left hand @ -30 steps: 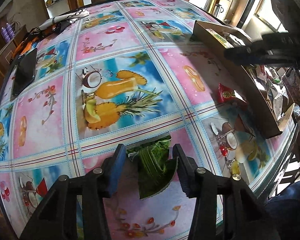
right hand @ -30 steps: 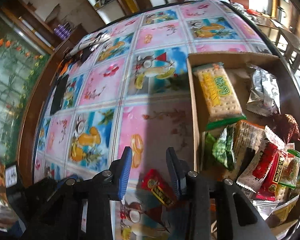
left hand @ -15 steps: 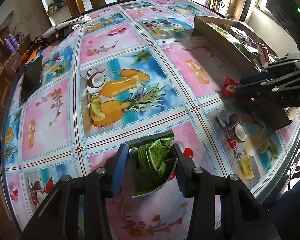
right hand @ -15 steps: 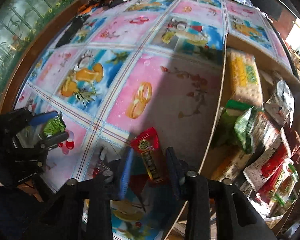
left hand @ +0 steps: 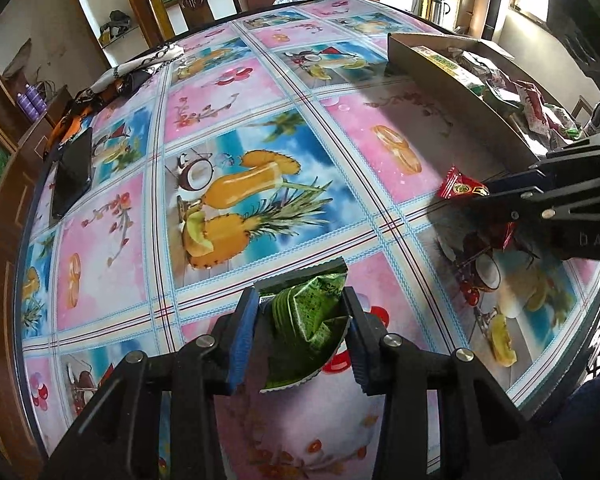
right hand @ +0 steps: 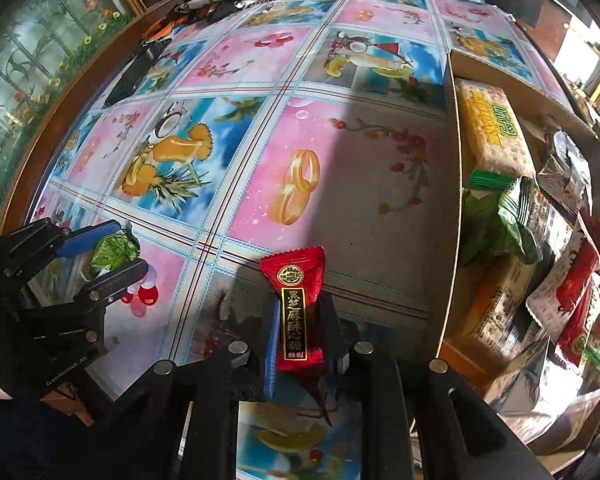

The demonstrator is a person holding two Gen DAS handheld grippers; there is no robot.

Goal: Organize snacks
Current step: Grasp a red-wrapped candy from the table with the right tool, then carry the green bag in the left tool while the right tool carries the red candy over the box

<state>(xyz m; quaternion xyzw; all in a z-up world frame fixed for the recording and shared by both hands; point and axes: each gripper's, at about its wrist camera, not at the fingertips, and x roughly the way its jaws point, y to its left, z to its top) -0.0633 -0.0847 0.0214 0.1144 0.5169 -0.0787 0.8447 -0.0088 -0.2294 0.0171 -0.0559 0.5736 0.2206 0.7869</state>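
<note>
My left gripper (left hand: 300, 316) is shut on a crumpled green snack packet (left hand: 306, 326) and holds it just above the fruit-print tablecloth near the front edge; it also shows in the right wrist view (right hand: 112, 254). My right gripper (right hand: 300, 320) is shut on a red candy packet (right hand: 298, 304) with gold lettering, held close over the table beside the cardboard box (right hand: 452, 160). In the left wrist view the red packet (left hand: 462, 188) sticks out of the right gripper's fingers (left hand: 516, 190).
The cardboard box (left hand: 432, 68) at the right holds a yellow cracker pack (right hand: 492, 132) and several other snack bags. A black phone (left hand: 74, 170) and a bundle of cloth (left hand: 112, 80) lie at the far left. The table edge (left hand: 572, 340) is close on the right.
My right gripper has closed on the red candy packet and raised it off the cloth. My left gripper keeps its hold on the green packet and has drifted slightly forward.
</note>
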